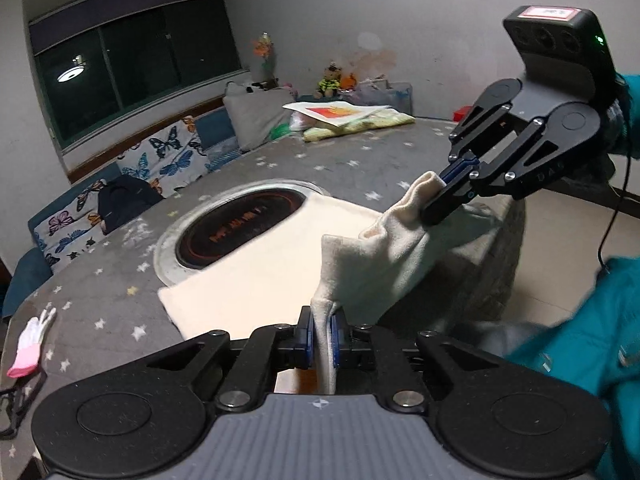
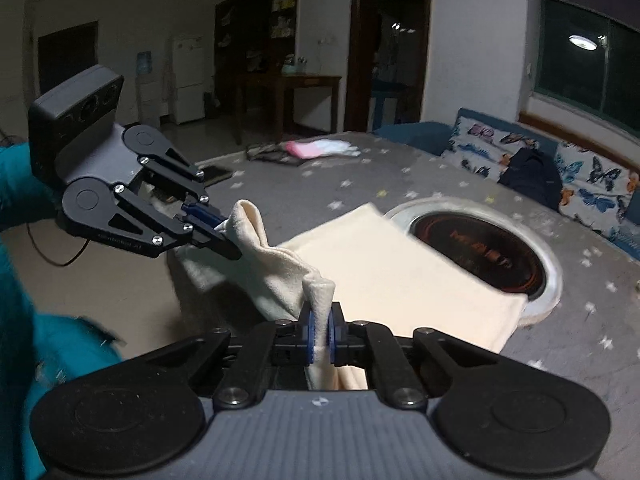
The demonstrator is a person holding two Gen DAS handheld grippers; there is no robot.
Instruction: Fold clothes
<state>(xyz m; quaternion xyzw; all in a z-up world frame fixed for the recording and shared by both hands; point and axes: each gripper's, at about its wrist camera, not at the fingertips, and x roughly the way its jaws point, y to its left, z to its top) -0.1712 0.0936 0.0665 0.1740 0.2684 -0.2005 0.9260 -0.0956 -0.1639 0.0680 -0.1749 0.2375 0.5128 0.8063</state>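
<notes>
I pinch one cream cloth (image 1: 256, 280) corner in each tool, left (image 1: 323, 334) and right (image 2: 320, 330), lifting its edge off the desk (image 1: 100, 312) to fold.

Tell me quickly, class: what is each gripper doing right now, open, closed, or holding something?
Left gripper: closed, pinching an edge of the cream cloth.
Right gripper: closed, pinching another edge of the same cloth.
</notes>
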